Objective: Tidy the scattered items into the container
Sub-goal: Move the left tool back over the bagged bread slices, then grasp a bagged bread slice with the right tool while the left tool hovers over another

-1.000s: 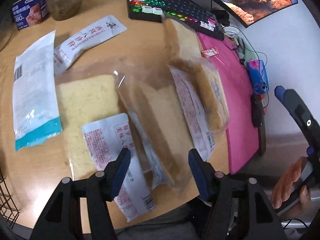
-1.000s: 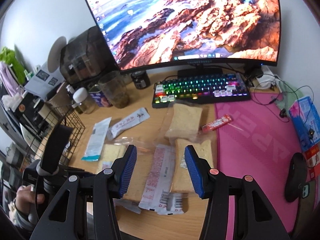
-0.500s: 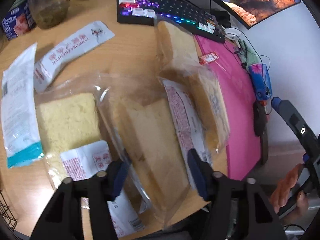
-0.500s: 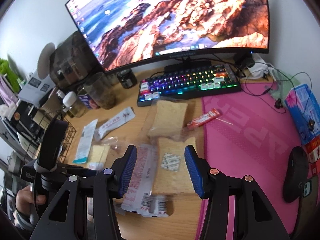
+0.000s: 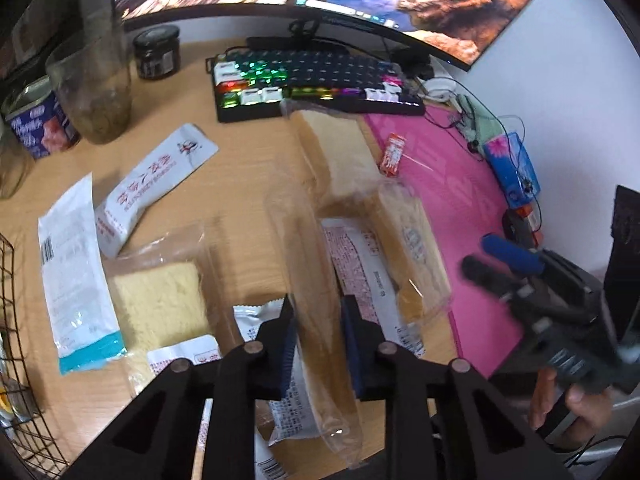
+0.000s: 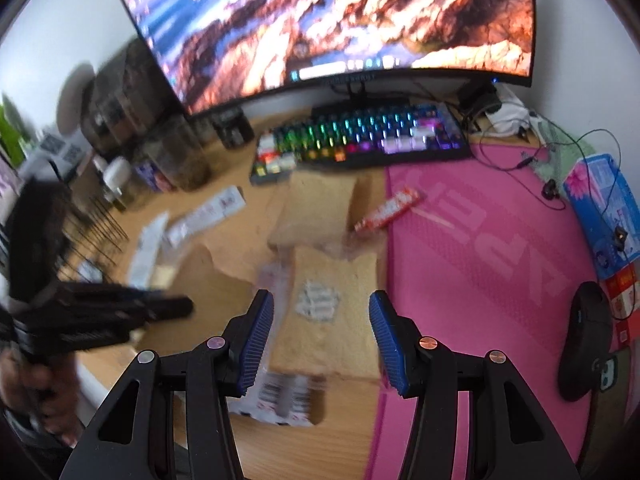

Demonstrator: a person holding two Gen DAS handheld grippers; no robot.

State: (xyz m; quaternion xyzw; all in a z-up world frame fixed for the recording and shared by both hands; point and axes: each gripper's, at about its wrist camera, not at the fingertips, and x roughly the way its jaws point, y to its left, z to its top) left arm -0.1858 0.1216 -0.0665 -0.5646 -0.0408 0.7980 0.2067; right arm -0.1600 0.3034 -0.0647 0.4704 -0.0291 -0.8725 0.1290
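Observation:
My left gripper point(image 5: 318, 340) is shut on a clear-wrapped slice of bread point(image 5: 312, 280), held on edge and lifted off the wooden desk point(image 5: 248, 168). Another wrapped slice point(image 5: 160, 304) lies to its left, two more wrapped slices point(image 5: 340, 152) point(image 5: 412, 248) to its right. A white sachet point(image 5: 156, 184) and a blue-ended packet point(image 5: 76, 280) lie further left. A black wire basket point(image 5: 16, 344) stands at the left edge. My right gripper point(image 6: 322, 340) is open and empty above a wrapped slice point(image 6: 332, 308) near the desk's front edge.
An RGB keyboard point(image 5: 312, 84) and a curved monitor point(image 6: 340, 28) stand at the back. A pink desk mat point(image 6: 480, 280) with a red snack stick point(image 6: 388, 212), a mouse point(image 6: 588, 340) and cables covers the right side. A jar point(image 5: 96, 92) and a tin point(image 5: 36, 128) stand back left.
My left gripper closed on the middle wrapped bread slice and raised it on edge. My right gripper moved right and forward over another slice, staying open.

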